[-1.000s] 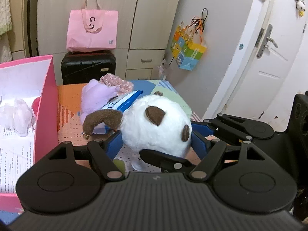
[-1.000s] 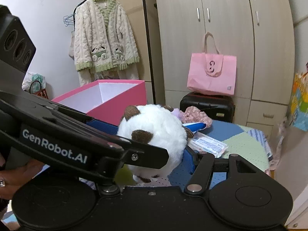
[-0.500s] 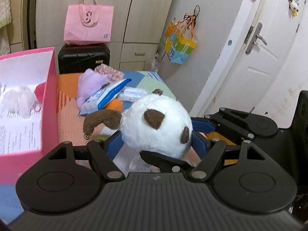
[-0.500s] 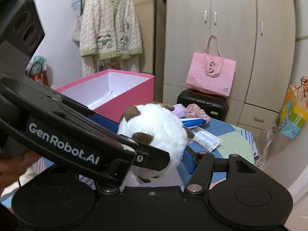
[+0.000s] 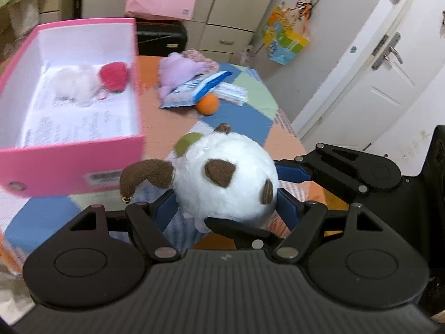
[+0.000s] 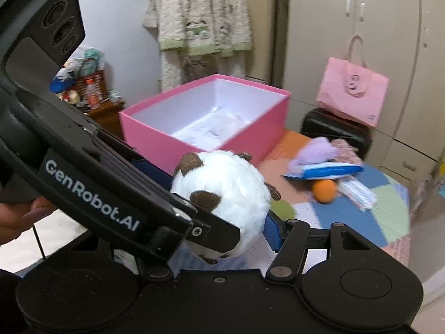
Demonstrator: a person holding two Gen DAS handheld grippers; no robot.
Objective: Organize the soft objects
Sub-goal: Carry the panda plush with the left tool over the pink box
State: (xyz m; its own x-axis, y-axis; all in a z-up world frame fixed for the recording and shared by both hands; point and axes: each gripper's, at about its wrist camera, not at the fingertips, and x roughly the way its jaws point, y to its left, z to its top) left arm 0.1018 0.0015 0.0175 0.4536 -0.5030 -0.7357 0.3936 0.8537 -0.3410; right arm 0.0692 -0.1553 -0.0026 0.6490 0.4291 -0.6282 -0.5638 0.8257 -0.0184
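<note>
A round white plush with brown patches (image 5: 225,181) hangs above the patchwork table (image 5: 239,122), held between both grippers. My left gripper (image 5: 226,208) is shut on its sides with the blue pads (image 5: 167,208). From the right, the right gripper's blue pad (image 5: 294,171) presses on it. In the right wrist view my right gripper (image 6: 219,203) is shut on the plush (image 6: 222,192); its left finger is hidden behind the left gripper's body (image 6: 97,189). The open pink box (image 5: 69,167) stands just left of the plush, with a white fluffy toy (image 5: 75,86) and a red soft thing (image 5: 114,75) inside.
Further back on the table lie a purple plush (image 5: 178,69), a blue-white packet (image 5: 200,89), an orange ball (image 5: 207,104) and a tissue pack (image 5: 230,91). A green ball (image 6: 282,208) sits just behind the held plush. A black suitcase (image 6: 333,128) and pink bag (image 6: 350,94) stand beyond the table.
Both grippers have carried the plush up and toward the pink box. The box now lies closer, and its inside with the two toys shows. Neither grip has changed.
</note>
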